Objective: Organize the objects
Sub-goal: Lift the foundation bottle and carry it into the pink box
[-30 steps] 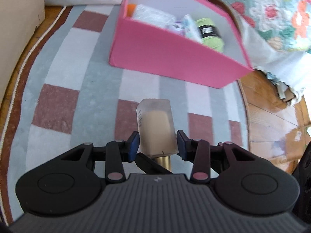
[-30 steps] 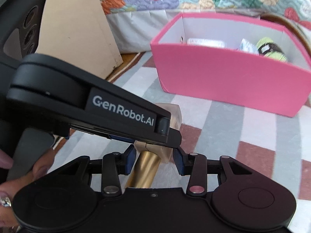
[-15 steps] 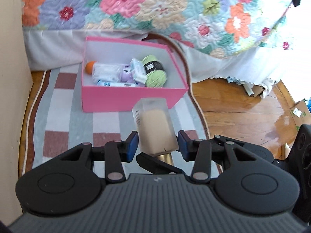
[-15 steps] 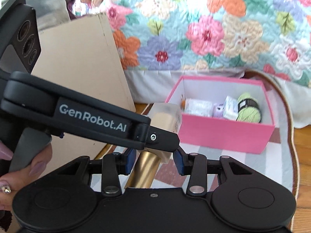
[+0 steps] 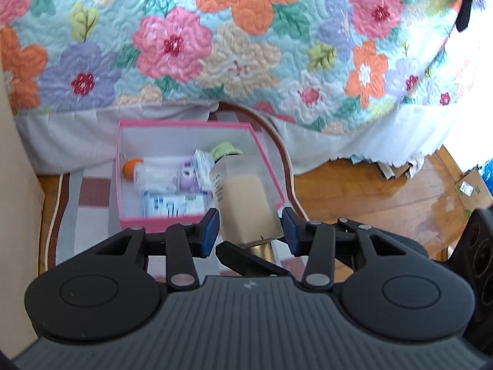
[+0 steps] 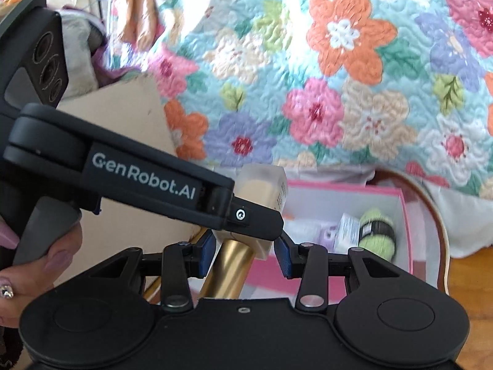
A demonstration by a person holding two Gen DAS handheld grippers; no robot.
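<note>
While the frosted bottle is gripped at its gold cap by the right tongs, the left tongs are seen spread either side of the bottle body, blue pads just off the glass, so a released state is judged there. In the right wrist view the left tongs' finger lies across the bottle, so whether anything is pinched by that finger cannot be told. The right tongs look clenched on the cap, pads close against the gold.

Compared with a second ago, both tools and the bottle have been raised well off the striped rug; the pink box was seen level and side-on then and is now looked down into from above. The bottle is held in the air, near the box's front right corner in the left view.

Inside the box, a blue-white pack, a white bundle, an orange ball and green yarn are seen. Behind it, the flowered quilt hangs over the bed.

The lift is judged done; lowering the bottle into the box remains.
</note>
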